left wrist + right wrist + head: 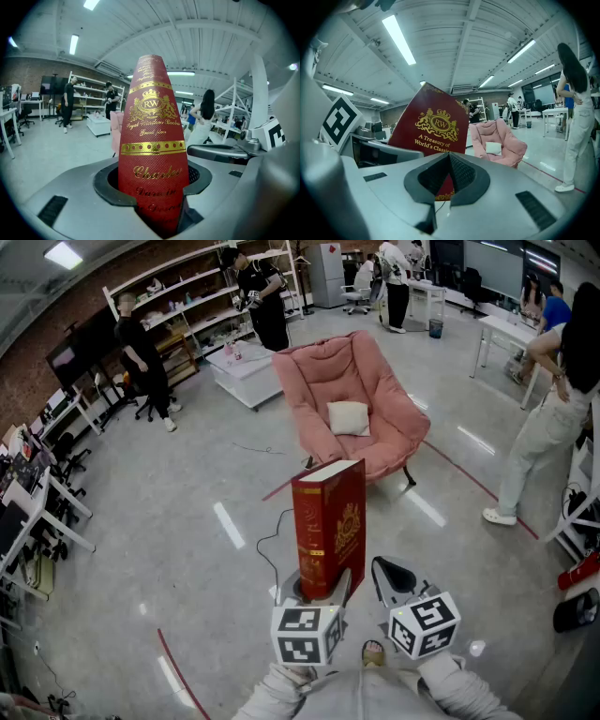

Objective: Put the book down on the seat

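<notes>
Two hand-held grippers, one book. My left hand-held gripper (pixel 322 589) is clamped on the bottom end of the red book (pixel 328 526), with a jaw pressing on each side. The book stands upright above it, and the gold lettering on the spine faces that gripper's camera. The book is up in the air over the grey floor (pixel 187 521), well short of the pink armchair (pixel 323 371). The armchair sits straight ahead of me with a small cream cushion (pixel 349 417) on its seat.

My right hand-held gripper (pixel 389 577) hangs just beside the left one, jaws closed together with nothing between them. It's apart from the book. From its own view the book's crested front cover shows off to the left, and the armchair is beyond it.

A few people stand around the room: two by the white shelves (pixel 187 306) at back left and one in pale trousers (pixel 539 451) on the right.
</notes>
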